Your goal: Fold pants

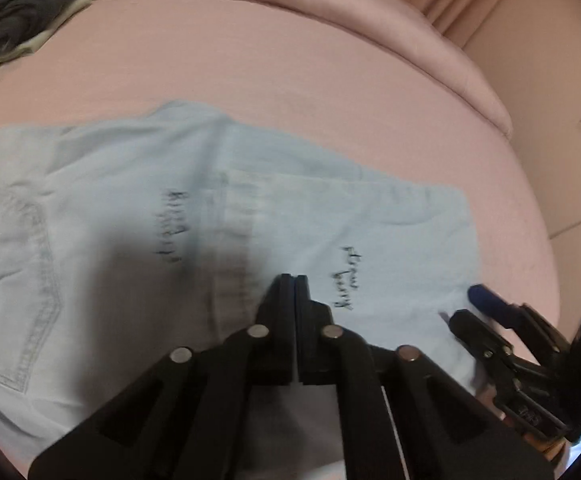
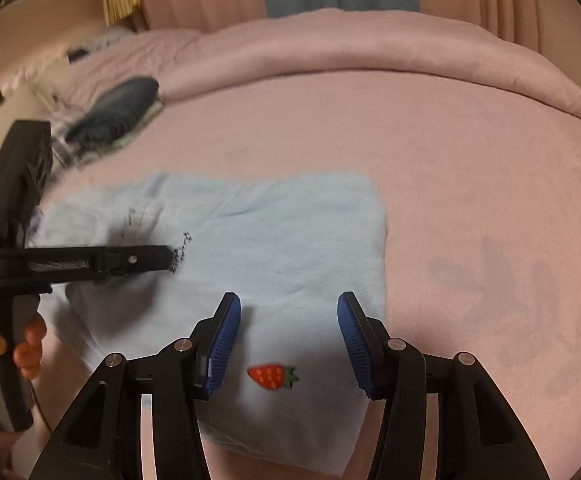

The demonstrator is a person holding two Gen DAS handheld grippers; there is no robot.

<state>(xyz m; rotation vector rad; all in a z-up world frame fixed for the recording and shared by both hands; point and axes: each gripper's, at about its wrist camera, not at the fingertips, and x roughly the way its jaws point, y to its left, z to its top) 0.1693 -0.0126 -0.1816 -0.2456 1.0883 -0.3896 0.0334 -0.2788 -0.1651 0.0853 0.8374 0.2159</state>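
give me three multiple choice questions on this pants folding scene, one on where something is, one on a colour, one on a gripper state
1. Where is the strawberry patch in the right wrist view?
A. on the pants between the right gripper's fingers
B. on the pink bed cover
C. on the dark clothes pile

2. What colour are the pants?
A. dark grey
B. light blue
C. red

3. How do the right gripper fingers stand?
A. shut on the pants
B. shut on nothing
C. open over the pants

Answers:
1 A, the red patch sits on the blue cloth between the two blue pads.
2 B, the cloth is pale blue against the pink bed cover.
3 C, a wide gap shows between the pads, while the left gripper has its fingers together.
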